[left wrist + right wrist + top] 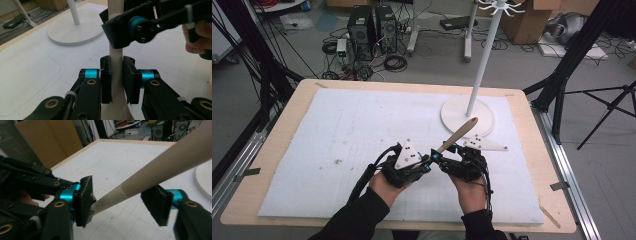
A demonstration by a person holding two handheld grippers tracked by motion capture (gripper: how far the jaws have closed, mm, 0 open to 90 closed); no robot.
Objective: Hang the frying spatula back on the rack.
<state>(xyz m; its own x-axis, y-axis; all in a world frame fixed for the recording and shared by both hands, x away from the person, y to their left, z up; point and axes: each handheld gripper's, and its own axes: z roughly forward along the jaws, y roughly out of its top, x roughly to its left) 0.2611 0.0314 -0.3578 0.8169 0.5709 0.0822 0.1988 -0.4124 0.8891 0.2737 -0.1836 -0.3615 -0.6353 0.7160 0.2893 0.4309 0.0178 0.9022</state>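
Holding a tan wooden utensil (458, 134) just right of the frame's centre in the high view, the two grippers meet above the white mat (337, 130). At the left of that pair, the left gripper (428, 163) is clamped on the narrow lower end of the handle; in its own view the pads (106, 82) press the pale shaft from both sides. To its right, the right gripper (451, 149) has its jaws spread around the shaft a little farther up; in the right gripper view one pad (85, 200) sits against the handle while the other stands off it, so it does not grip yet. The step in hand looks like a hand-over or a two-handed regrasp. The next move calls for the right jaws to close squarely on the shaft before the left lets go. The white stand's base (457, 112) lies at upper right, close beyond the utensil's tip.
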